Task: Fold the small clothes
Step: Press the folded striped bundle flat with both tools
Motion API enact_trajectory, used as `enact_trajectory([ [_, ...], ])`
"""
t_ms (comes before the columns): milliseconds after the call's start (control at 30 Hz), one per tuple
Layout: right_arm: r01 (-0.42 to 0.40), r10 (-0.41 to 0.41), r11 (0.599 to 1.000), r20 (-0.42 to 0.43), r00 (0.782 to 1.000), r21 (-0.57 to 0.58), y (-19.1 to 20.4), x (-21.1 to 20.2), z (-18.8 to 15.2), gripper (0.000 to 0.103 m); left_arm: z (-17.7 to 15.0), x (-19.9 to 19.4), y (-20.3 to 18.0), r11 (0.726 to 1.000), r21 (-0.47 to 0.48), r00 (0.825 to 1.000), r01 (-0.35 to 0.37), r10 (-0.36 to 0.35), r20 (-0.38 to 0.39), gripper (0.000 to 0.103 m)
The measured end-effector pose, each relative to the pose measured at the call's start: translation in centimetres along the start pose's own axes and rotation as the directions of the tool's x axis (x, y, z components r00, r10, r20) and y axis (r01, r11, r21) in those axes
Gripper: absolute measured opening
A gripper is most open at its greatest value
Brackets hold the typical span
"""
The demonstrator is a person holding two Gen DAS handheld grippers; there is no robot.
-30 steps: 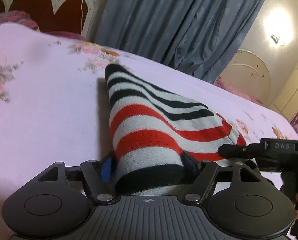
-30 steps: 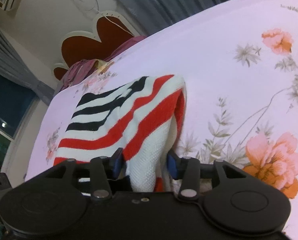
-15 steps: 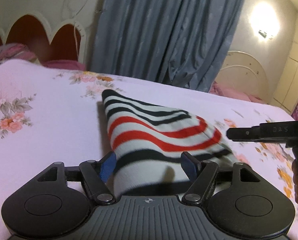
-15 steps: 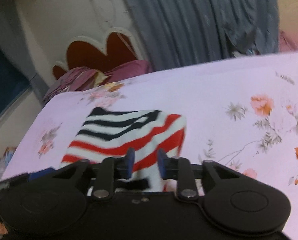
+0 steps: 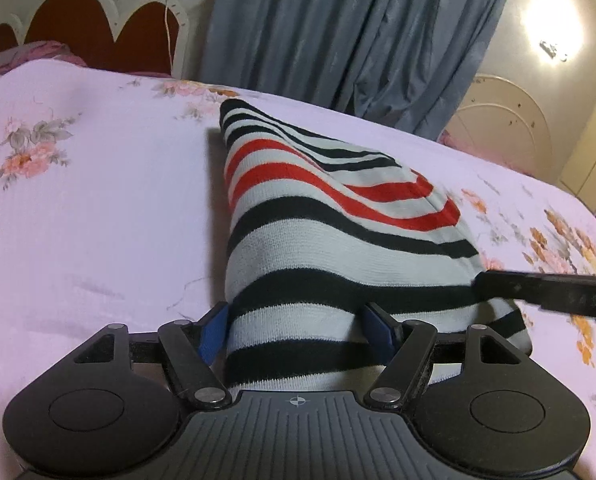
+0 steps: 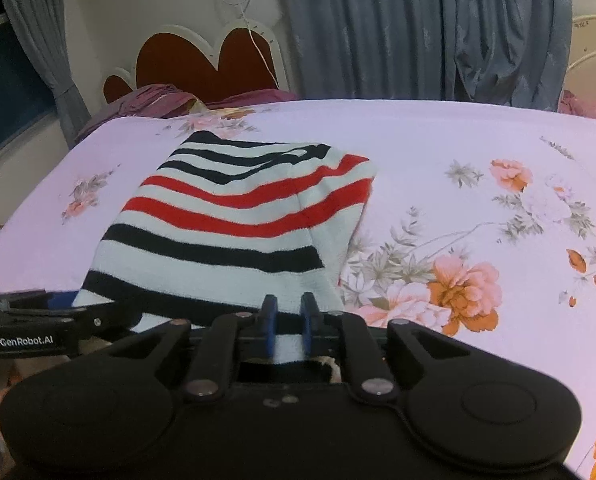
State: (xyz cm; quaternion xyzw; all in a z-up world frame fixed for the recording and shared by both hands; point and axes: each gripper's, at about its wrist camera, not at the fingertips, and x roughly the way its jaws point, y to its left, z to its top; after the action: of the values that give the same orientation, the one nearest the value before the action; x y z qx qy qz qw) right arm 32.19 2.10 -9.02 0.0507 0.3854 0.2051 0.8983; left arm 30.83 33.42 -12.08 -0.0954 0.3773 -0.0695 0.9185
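Observation:
A small knitted garment (image 5: 309, 216) with black, red and white stripes lies folded on the pink floral bedsheet (image 5: 90, 208). It also shows in the right wrist view (image 6: 234, 224). My left gripper (image 5: 298, 332) is open, its blue pads on either side of the garment's near hem. My right gripper (image 6: 288, 316) is shut on the near edge of the garment, with white knit between the pads. The right gripper's finger (image 5: 545, 288) shows at the right of the left wrist view. The left gripper's finger (image 6: 38, 320) shows at the left of the right wrist view.
A red and white scalloped headboard (image 6: 206, 60) and purple bedding (image 6: 150, 100) stand at the far end of the bed. Grey-blue curtains (image 5: 349, 36) hang behind. The sheet (image 6: 477, 208) extends to the right with printed flowers.
Both grippers moved back towards me and lower, drawing the garment's near edge along. The black-striped layer now lies over the red stripes. The right gripper's jaws narrowed on the hem.

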Motion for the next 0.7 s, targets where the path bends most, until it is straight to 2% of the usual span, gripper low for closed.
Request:
enact_trajectory([
  [67, -0.005, 0.005, 1.000, 0.022, 1.000, -0.007, 0.4, -1.1, -0.3, 0.012, -0.1, -0.3, -0.1, 1.000, 0.001, 1.000, 0.003, -0.003, -0.001, 0.070],
  [233, 0.022, -0.022, 1.000, -0.029, 0.999, -0.008, 0.3, -0.5, -3.0, 0.013, -0.8, 0.0, 0.3, 1.000, -0.009, 1.000, 0.011, -0.011, -0.013, 0.070],
  [467, 0.053, -0.054, 0.998, -0.037, 0.998, -0.021, 0.9, -0.6, -3.3, 0.015, -0.7, -0.3, 0.4, 1.000, -0.005, 1.000, 0.018, -0.018, -0.023, 0.070],
  [533, 0.052, -0.053, 0.999, -0.047, 0.998, -0.017, 1.0, -0.9, -2.7, 0.015, -0.2, -0.9, 0.4, 1.000, -0.012, 1.000, 0.020, -0.020, -0.016, 0.070],
  [600, 0.023, -0.023, 1.000, -0.006, 1.000, 0.014, 0.9, -1.9, -1.5, 0.018, 0.5, -2.0, 0.3, 0.999, -0.014, 0.999, 0.031, -0.030, 0.025, 0.070],
  [700, 0.041, -0.042, 0.999, 0.053, 0.998, 0.010, 0.9, -2.4, 0.5, 0.019, 2.1, -2.9, 0.0, 0.998, -0.016, 0.996, 0.055, -0.054, 0.077, 0.070],
])
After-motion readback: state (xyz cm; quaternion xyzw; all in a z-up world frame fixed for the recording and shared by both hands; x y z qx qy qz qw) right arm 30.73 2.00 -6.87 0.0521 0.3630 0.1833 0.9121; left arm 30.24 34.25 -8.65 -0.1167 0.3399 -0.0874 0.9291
